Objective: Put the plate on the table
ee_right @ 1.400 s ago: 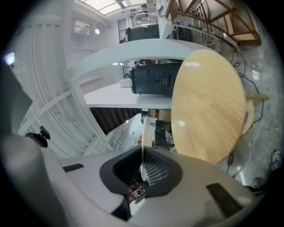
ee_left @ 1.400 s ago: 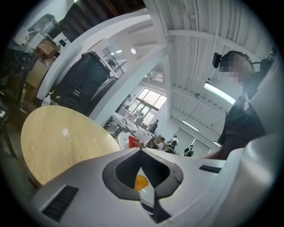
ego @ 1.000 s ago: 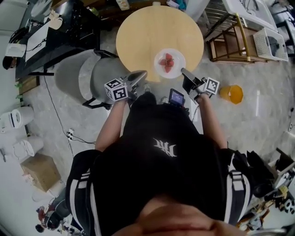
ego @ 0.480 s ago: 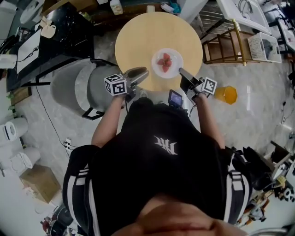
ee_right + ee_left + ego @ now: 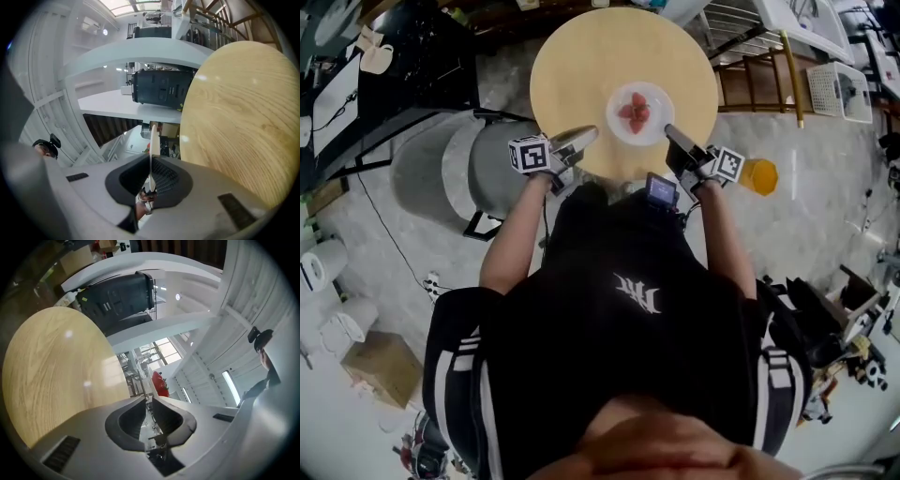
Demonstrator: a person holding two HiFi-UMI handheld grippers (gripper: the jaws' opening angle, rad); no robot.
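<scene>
Plate (image 5: 657,100) carrying red fruit (image 5: 635,112) hangs over the round desk (image 5: 581,66), toward its 6 o'clock edge. We pinch the rim with the left tool (image 5: 591,135) at the plate's 8 o'clock and with the right tool (image 5: 669,132) at 4 o'clock. Whether it touches the wood, we cannot tell.

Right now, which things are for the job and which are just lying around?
For the job: plate, table, left gripper, right gripper.
Just lying about: orange bucket, grey chair, white basket.
</scene>
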